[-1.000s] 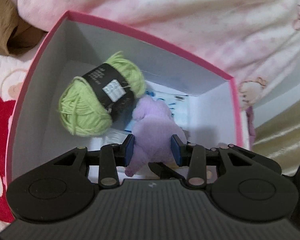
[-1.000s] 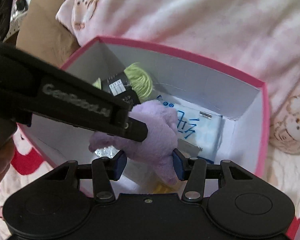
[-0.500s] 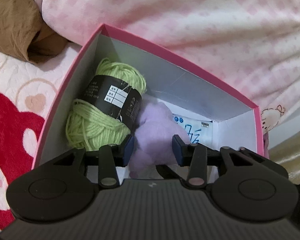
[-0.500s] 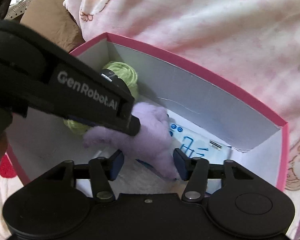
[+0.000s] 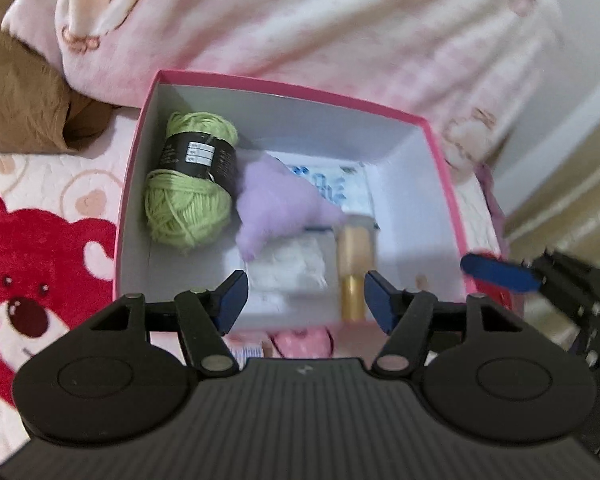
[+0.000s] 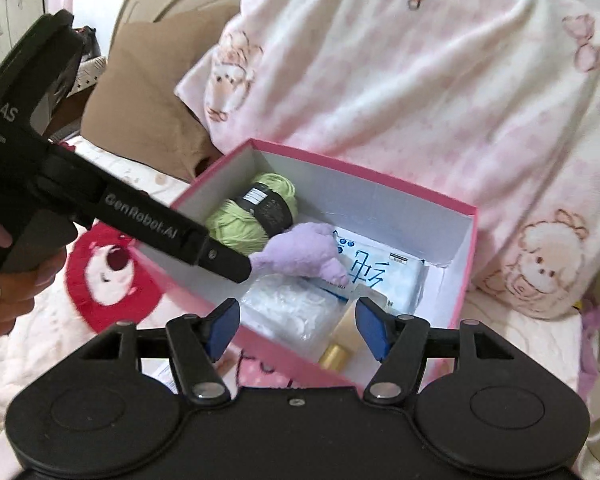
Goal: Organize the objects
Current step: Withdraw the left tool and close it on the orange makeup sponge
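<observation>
Jaws apart; purple plush [image 5: 278, 204] flat, crosswise

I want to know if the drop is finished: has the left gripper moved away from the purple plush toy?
Yes. The left gripper has backed up and off the purple plush toy, jaws just opened, empty; the toy lies in the pink box.

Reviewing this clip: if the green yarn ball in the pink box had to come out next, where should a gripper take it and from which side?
Probably from above, closing across the black paper band of the green yarn ball. It lies on its side against the pink box wall, with the purple plush toy touching its other side, so only its top is free.
</observation>
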`<state>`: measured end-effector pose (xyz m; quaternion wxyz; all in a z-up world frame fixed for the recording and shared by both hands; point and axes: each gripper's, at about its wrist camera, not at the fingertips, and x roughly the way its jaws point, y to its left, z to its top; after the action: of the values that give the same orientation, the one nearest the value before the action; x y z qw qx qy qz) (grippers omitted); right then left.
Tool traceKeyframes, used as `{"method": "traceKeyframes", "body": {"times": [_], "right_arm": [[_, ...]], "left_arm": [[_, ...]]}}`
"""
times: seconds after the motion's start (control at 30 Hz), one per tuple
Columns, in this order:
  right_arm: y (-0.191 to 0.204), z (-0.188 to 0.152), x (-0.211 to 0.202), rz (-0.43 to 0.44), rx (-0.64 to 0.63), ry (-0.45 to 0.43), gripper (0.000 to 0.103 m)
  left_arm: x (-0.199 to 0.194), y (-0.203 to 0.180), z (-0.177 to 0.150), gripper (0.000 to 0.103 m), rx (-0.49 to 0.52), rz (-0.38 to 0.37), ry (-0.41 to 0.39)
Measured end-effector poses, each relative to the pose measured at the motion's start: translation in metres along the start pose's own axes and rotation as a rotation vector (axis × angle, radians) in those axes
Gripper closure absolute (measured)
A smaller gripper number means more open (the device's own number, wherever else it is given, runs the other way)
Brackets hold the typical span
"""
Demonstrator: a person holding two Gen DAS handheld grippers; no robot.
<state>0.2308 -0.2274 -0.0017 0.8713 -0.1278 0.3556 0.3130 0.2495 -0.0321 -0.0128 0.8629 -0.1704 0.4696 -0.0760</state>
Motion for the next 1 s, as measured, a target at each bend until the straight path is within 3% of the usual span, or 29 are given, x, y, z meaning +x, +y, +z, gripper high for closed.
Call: {"method": "traceKeyframes", "body": {"times": [0.23,0.37,0.5,0.83,1.0], "right_arm": [[0.019,-0.004,-0.052,0.048,-0.043,-0.014,0.029],[0.031,-0.014,-0.075,0.077,-0.065,-0.023,0.027],[0.046,-0.028,-0.09,0.112,-0.072,-0.015,0.026],[0.076,-0.069,-0.071,0.156,-0.052,0.045,0.025],[0.084,-0.082,-0.049,0.182,-0.028,0.073,0.025]], "left_arm": [[-0.055,-0.023,-0.026,0.035,0.101,-0.029,0.023],[-0.081,-0.033,-0.047,0.028,0.187,0.004,-0.001],[-0.089,-0.031,-0.062,0.027,0.2,0.047,0.005],[-0.082,-0.013,-0.096,0.027,0.216,0.07,0.047],[-0.063,-0.003,-0.113,0.027,0.191,0.044,0.094]]}}
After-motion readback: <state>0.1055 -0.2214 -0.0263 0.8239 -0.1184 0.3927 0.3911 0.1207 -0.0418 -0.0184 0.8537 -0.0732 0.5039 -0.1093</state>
